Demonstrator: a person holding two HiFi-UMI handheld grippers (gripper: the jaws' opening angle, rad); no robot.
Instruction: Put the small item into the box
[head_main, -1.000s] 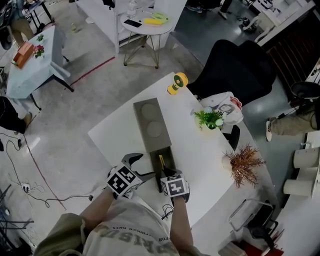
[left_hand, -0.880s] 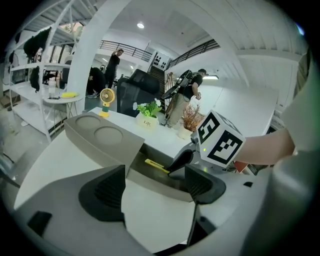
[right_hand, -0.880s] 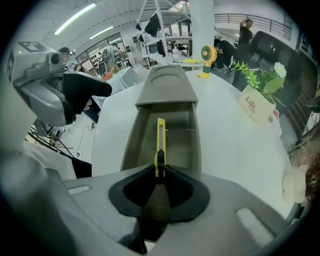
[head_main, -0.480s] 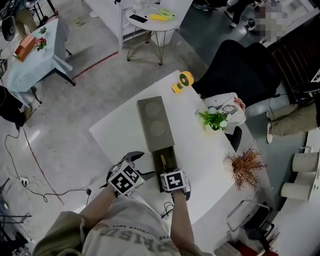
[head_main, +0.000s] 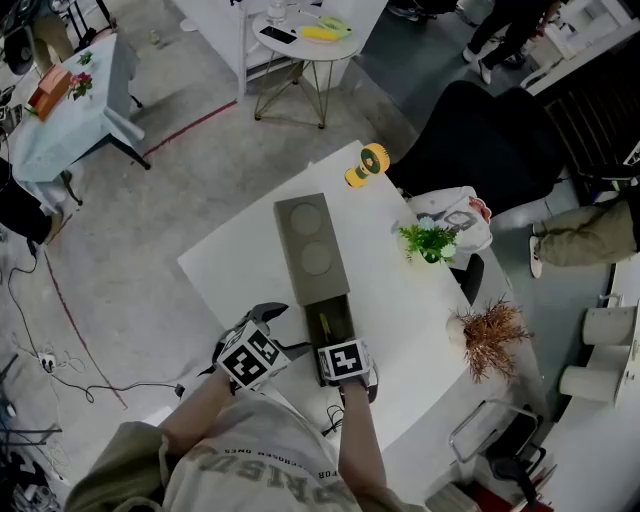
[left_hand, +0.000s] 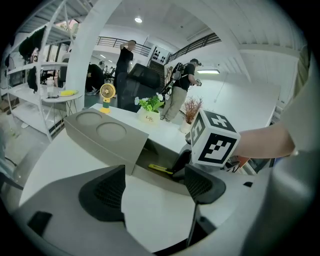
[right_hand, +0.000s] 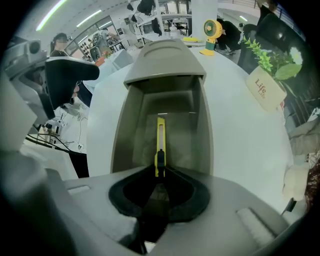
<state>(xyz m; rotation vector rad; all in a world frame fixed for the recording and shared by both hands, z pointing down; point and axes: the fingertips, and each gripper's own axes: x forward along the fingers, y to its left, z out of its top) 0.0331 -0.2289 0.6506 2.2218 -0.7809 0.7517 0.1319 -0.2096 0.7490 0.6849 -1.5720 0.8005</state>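
While the person leans over the white bench (head_main: 400, 290), the head view shows both forearms reaching to the near end of the grey box (head_main: 310, 240). The left gripper (head_main: 283, 331) slants down just left of the box's open end. The right gripper (head_main: 341, 356) points straight down over that open end, its marker cube uppermost. A thin yellow cutter (head_main: 323, 324) shows inside the open compartment, lengthwise to the box.

Left gripper view: the left gripper (left_hand: 152, 187) has its jaws spread wide, with only bare bench (left_hand: 60, 165) between them, short of the box (left_hand: 107, 137). Beyond the box's near wall, the right gripper (left_hand: 181, 164) dips into the compartment and meets the near end of the cutter (left_hand: 159, 168).

Right gripper view: the right gripper (right_hand: 159, 172) has its jaws pressed together on the near end of the cutter (right_hand: 160, 137), pinching it at its black slider. The cutter is slim and yellow with a pale slot along its length. It runs straight along the middle of the box (right_hand: 167, 65), inside the compartment walls and pointing toward the covered far part. Whether its far tip touches the compartment floor cannot be told.
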